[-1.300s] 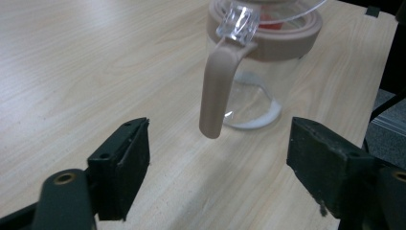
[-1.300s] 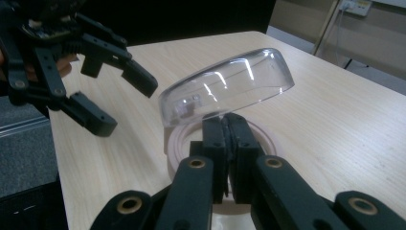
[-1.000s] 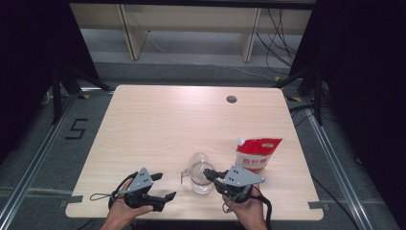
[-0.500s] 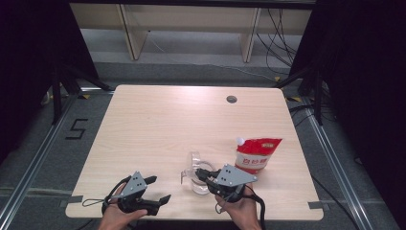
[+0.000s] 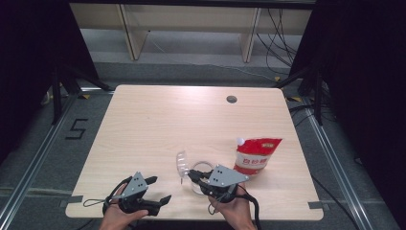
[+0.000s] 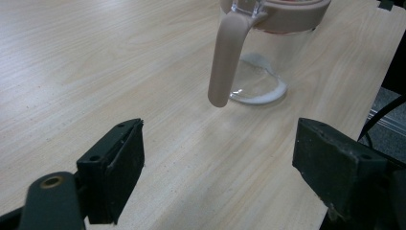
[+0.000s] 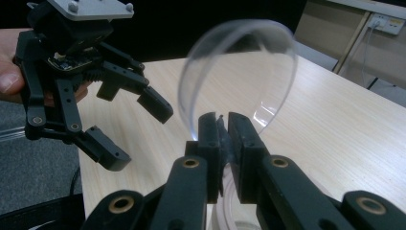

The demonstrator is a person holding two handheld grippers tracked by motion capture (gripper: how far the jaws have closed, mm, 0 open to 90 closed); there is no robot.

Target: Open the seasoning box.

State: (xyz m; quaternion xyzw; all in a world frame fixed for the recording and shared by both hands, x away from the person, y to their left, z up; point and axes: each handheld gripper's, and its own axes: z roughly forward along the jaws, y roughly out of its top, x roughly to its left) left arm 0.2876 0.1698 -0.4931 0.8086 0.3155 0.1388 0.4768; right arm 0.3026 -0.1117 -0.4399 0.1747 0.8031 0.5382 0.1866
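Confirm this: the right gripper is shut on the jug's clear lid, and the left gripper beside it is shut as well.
One part is wrong. The right gripper is shut on the clear lid, but the left gripper is open: the left gripper view shows its jaws standing wide apart over bare table, short of the jug.

High view overlooks table; gripper views sit close, sharing it

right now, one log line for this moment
right tool: shut on clear lid | left tool: open, idle | jug: on table | red pouch: upright
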